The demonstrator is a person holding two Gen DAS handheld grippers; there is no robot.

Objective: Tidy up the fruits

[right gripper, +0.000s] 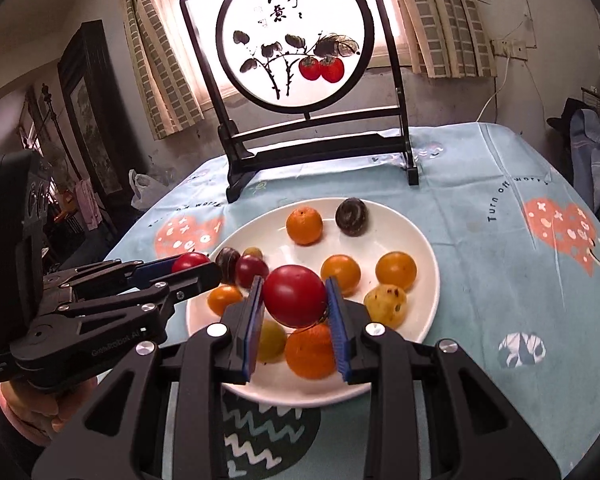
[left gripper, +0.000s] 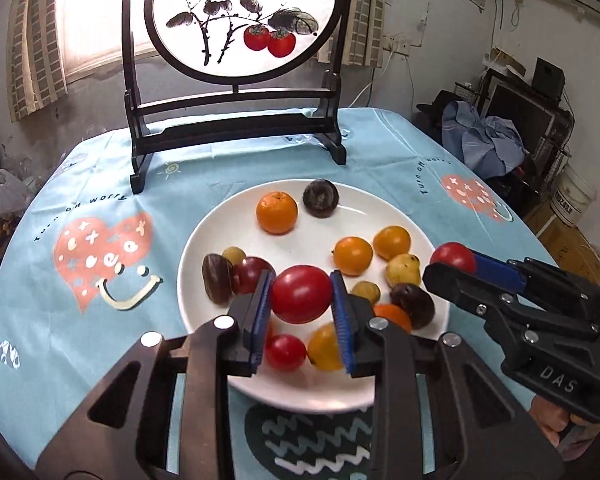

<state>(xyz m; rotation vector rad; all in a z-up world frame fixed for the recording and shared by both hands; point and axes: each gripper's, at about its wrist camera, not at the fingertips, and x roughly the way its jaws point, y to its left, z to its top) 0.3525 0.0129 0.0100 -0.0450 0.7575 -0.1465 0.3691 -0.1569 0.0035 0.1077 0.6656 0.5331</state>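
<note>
While each red tomato sits pinched between blue pads above the white plate (left gripper: pixel 204 240), we see the left hand-held gripper (left gripper: pixel 301 300) clamping one tomato (left gripper: pixel 301 294) and the right hand-held gripper (right gripper: pixel 295 302) clamping another (right gripper: pixel 295 296); remaining fruit lies on the plate on the blue-clothed counter (left gripper: pixel 80 168).
</note>
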